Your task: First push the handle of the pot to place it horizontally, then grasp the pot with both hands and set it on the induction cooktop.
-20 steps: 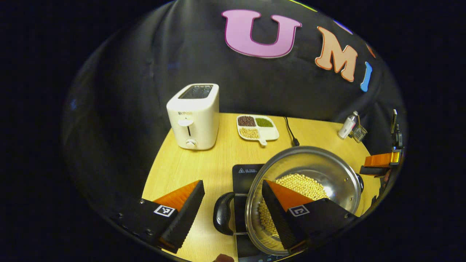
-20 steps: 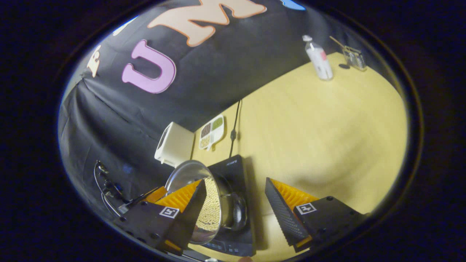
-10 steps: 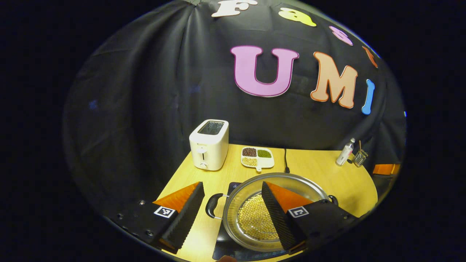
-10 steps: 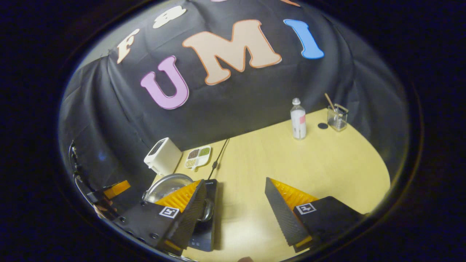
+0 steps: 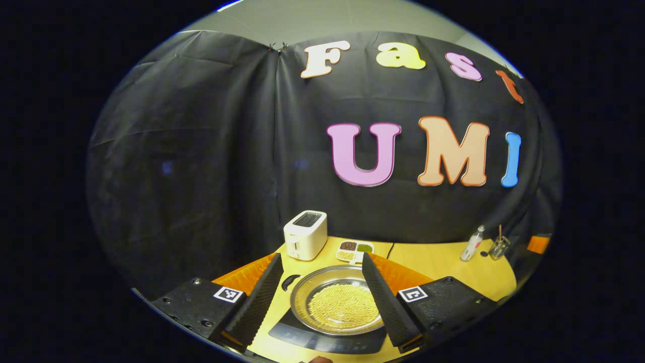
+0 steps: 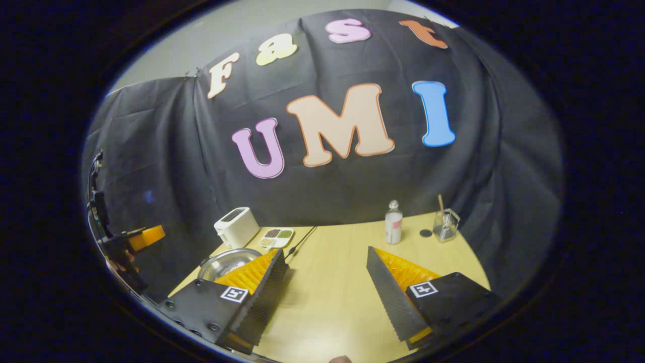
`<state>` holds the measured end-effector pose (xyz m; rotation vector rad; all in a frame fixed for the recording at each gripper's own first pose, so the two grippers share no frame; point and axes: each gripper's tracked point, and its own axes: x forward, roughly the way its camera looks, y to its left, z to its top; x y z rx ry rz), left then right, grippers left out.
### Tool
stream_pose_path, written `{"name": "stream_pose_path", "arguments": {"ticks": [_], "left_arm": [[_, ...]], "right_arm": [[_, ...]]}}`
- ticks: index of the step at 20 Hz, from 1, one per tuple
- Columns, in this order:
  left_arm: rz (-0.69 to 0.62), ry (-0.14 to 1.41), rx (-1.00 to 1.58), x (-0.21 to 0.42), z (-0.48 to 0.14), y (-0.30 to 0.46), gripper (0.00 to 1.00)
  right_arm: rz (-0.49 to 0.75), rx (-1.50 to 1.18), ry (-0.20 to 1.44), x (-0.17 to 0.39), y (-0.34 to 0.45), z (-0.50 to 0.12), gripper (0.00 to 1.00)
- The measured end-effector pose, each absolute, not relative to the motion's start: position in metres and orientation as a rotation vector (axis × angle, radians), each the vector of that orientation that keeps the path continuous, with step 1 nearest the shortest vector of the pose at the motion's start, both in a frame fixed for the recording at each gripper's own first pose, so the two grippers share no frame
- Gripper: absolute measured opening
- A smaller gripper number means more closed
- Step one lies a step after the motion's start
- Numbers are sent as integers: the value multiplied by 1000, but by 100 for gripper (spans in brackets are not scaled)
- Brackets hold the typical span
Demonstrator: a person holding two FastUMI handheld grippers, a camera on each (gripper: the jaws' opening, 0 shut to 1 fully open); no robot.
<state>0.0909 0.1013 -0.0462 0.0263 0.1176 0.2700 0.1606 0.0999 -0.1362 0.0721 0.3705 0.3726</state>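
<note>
Resting on the induction cooktop (image 5: 327, 343), the pot (image 5: 342, 306) lies nearer the released left gripper (image 5: 320, 295) than the released right gripper (image 6: 327, 290).

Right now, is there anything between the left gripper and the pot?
Nothing visible. In the left gripper view the pot sits on the induction cooktop, seen through the gap of the left gripper, whose open jaws hold nothing.

- Left gripper (image 5: 318, 295): two wedge-shaped fingers with ribbed inner faces, on dark blocks with round screws.
- Each block bears a small square black-and-white marker.
- Right gripper (image 6: 326, 292): same build, ribbed wedges, screws, square markers.
</note>
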Motion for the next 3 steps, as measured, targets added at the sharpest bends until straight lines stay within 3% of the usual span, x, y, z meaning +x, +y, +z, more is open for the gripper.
{"name": "stream_pose_path", "arguments": {"ticks": [1, 3], "left_arm": [[255, 94, 18, 86, -36, 82, 96], [226, 62, 2, 78, -23, 44, 96]], "right_arm": [[373, 52, 334, 160, 87, -120, 90], [369, 19, 273, 153, 63, -93, 91]]}}
